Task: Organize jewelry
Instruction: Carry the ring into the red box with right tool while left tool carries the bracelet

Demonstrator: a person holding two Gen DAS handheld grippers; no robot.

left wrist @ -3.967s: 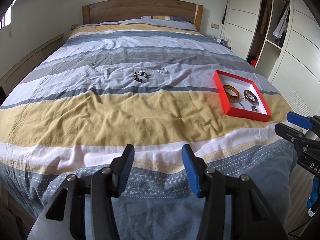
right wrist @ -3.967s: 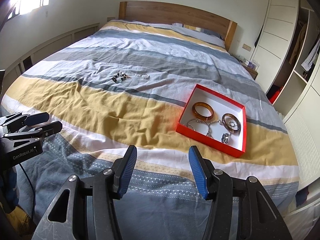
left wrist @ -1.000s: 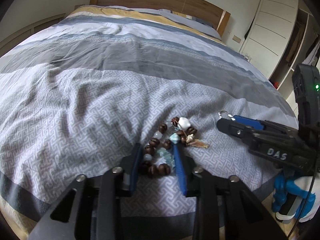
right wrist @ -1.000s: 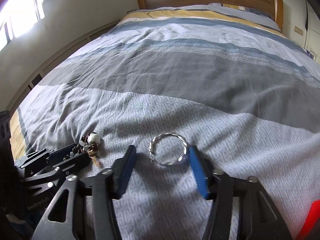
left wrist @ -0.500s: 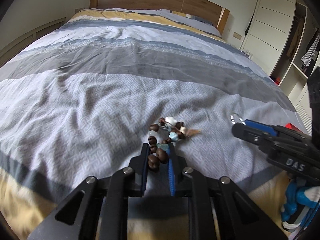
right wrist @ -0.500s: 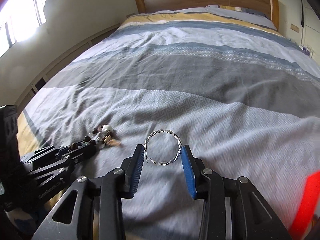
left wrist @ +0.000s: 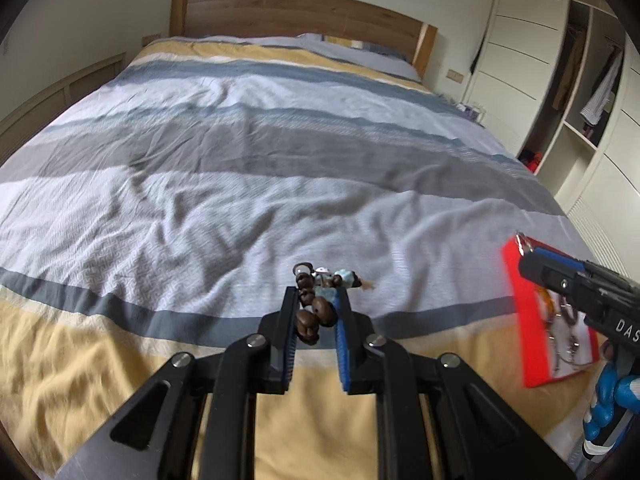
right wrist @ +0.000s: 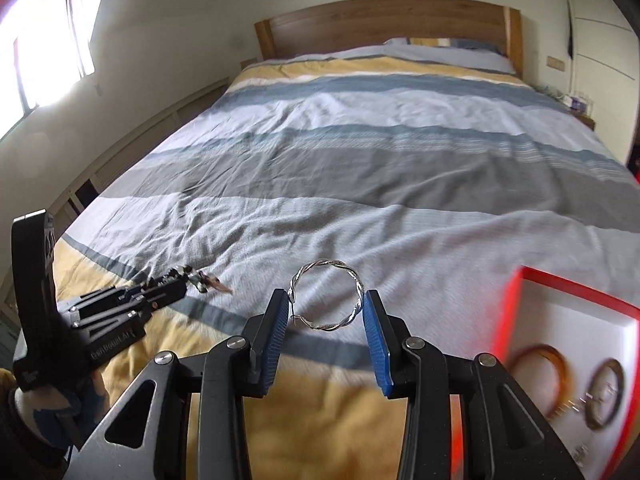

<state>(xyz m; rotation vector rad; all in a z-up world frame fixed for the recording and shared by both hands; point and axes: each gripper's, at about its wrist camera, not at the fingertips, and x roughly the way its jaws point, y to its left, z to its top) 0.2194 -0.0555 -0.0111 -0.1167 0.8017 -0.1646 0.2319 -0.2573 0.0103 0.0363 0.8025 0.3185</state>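
My left gripper (left wrist: 316, 304) is shut on a brown bead bracelet (left wrist: 316, 312) with pale stones and holds it above the bed. It also shows at the left of the right wrist view (right wrist: 180, 276). My right gripper (right wrist: 326, 304) is shut on a twisted silver bangle (right wrist: 326, 296), lifted off the bedspread. It also shows at the right of the left wrist view (left wrist: 524, 252). A red tray (right wrist: 568, 286) with a white inside lies at the right and holds an amber bangle (right wrist: 540, 376) and a dark bracelet (right wrist: 606, 398). The tray also shows in the left wrist view (left wrist: 520, 320).
The striped bedspread (left wrist: 240, 184) covers the whole bed, with a wooden headboard (left wrist: 296, 12) at the far end. White wardrobes (left wrist: 560, 60) stand along the right side. A window (right wrist: 44, 52) is at the left.
Both grippers closed on their pieces and lifted them off the bed. Both have drawn back toward the yellow stripe and the red tray.
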